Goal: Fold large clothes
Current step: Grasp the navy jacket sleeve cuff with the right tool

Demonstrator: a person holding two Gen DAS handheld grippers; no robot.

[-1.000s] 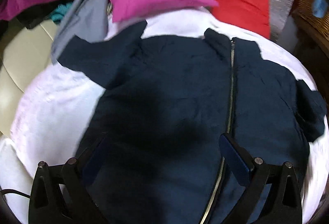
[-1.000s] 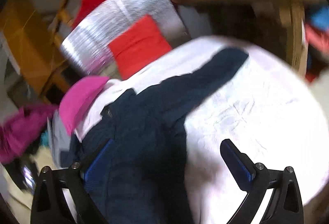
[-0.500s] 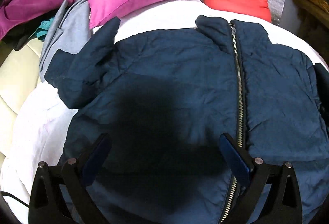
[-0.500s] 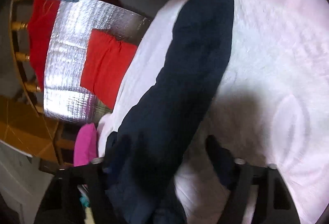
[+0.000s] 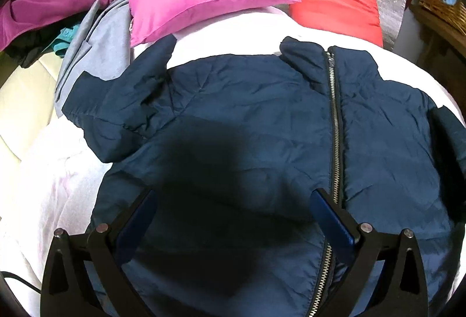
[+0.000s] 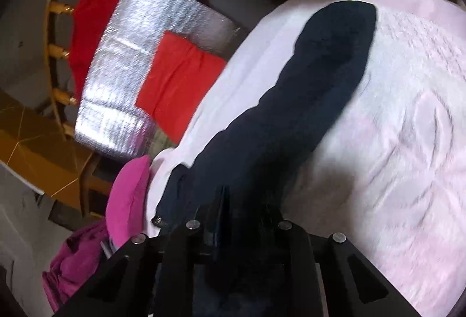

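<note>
No readable label on navy jacket (image 5: 262, 119), zipped, flat on white bedspread (image 5: 52, 177). Left gripper (image 5: 233, 218) spread wide above it; right gripper (image 6: 241, 212) closing on sleeve (image 6: 305, 101).

Bright, fisheye-warped; right view motion-blurred.

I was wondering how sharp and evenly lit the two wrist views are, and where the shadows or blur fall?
Left wrist view: sharp, fisheye-curved at the edges; a dark shadow falls on the navy jacket just ahead of the open left hand-held gripper. Right wrist view: smeared by motion blur, the white bedcover washed out, the jacket sleeve almost black; the right hand-held gripper is closing on the dark fabric.
</note>
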